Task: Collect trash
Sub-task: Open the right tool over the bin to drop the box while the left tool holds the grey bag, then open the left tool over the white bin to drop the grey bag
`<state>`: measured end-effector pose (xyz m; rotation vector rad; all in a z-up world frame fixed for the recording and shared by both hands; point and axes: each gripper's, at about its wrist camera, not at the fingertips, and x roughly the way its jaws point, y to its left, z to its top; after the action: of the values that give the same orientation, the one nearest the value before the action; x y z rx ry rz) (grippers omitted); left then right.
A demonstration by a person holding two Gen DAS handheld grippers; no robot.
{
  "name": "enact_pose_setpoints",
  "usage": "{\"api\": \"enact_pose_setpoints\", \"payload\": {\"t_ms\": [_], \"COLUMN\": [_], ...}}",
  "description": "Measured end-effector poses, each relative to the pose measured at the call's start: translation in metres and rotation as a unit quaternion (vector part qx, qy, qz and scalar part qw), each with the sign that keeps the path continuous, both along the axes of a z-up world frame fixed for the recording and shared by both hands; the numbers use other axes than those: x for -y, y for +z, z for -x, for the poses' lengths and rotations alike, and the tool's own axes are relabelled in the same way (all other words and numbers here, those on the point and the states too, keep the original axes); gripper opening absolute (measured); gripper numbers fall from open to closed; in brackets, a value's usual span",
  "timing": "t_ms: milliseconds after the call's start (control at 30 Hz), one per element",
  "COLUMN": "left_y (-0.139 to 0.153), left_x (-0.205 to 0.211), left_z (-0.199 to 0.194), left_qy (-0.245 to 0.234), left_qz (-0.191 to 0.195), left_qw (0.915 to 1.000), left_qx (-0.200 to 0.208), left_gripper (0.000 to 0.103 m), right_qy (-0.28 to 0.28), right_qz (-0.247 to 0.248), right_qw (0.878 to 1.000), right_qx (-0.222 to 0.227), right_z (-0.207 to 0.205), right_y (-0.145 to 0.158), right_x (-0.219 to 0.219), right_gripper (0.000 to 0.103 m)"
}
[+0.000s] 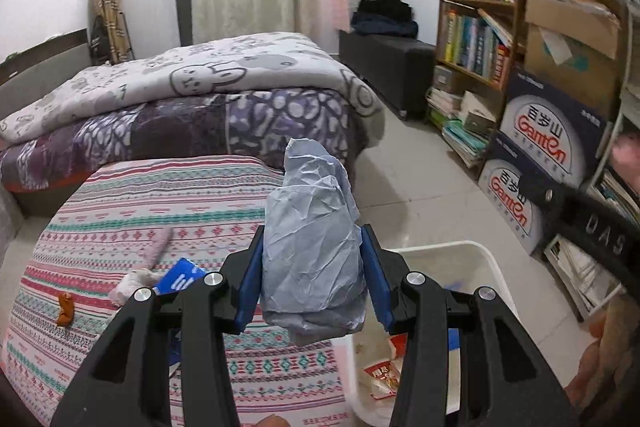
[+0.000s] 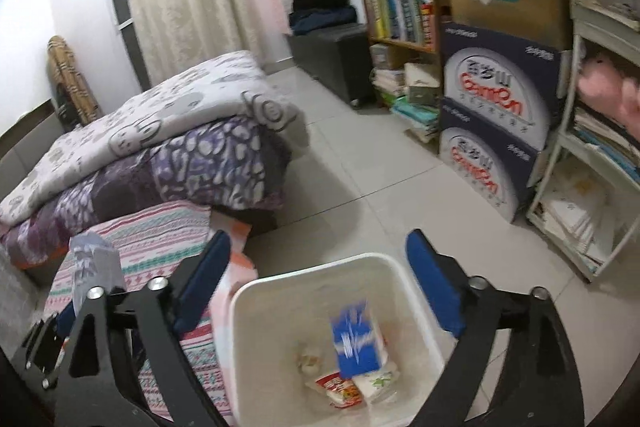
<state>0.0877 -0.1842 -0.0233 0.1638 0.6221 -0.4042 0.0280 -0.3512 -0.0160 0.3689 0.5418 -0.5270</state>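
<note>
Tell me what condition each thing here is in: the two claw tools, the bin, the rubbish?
Left gripper: shut on the crumpled grey-blue paper wad, over the bed edge.
Right gripper: open, nothing between its pads, above the bin.
White plastic bin: upright, uncovered, partly filled.
Blue-and-white carton: blurred, inside the bin.
Red-and-white wrapper: lying on the bin's bottom.
Orange scrap: on the striped bedspread.

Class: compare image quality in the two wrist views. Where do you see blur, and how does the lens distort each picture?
Left wrist view: crumpled grey paper is sharp, shelves at the right edge smear, dark rounded corners. Right wrist view: blue carton in the white bin is streaked by motion, and the bookshelf bows outward.
</note>
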Motion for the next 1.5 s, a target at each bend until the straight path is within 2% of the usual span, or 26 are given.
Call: {"api": "enact_pose_setpoints", "payload": {"t_ms": [133, 533, 600, 667, 733, 933, 1233, 1333, 1500], "left_y": [-0.006, -0.013, -0.015, -0.017, -0.017, -0.015, -0.013, -0.014, -0.015], "left_x": [0.009, 0.036, 0.040, 0.042, 0.041, 0.032, 0.016, 0.007, -0.016], "left_z": [0.003, 0.014, 0.015, 0.014, 0.013, 0.008, 0.001, -0.003, -0.016], "left_qy": [-0.017, -0.080, -0.095, -0.104, -0.107, -0.091, -0.061, -0.045, -0.008], "left_qz": [-0.006, 0.000, 0.005, 0.014, 0.020, 0.027, 0.015, 0.008, -0.001], "left_qw": [0.9998, 0.9964, 0.9947, 0.9928, 0.9919, 0.9927, 0.9956, 0.9966, 0.9970], "left_qx": [-0.005, -0.027, -0.040, -0.058, -0.065, -0.073, -0.069, -0.068, -0.077], "left_gripper": [0.045, 0.046, 0.049, 0.059, 0.062, 0.065, 0.068, 0.072, 0.074], "right_qy": [-0.022, -0.057, -0.061, -0.062, -0.061, -0.054, -0.033, -0.023, -0.006], "right_qz": [0.009, -0.011, -0.015, -0.017, -0.017, -0.020, -0.024, -0.026, -0.027], "right_qw": [1.000, 0.998, 0.998, 0.998, 0.998, 0.998, 0.999, 0.999, 0.999], "right_qx": [0.004, 0.004, 0.006, 0.007, 0.008, 0.007, -0.004, -0.010, -0.018], "right_z": [0.005, 0.018, 0.018, 0.019, 0.019, 0.014, 0.002, -0.003, -0.014], "right_y": [0.004, 0.002, 0.002, 0.002, 0.003, 0.003, 0.003, 0.002, 0.001], "right_x": [0.009, 0.029, 0.031, 0.031, 0.031, 0.024, 0.005, -0.002, -0.017], "right_gripper": [0.096, 0.096, 0.096, 0.096, 0.096, 0.096, 0.096, 0.096, 0.096]}}
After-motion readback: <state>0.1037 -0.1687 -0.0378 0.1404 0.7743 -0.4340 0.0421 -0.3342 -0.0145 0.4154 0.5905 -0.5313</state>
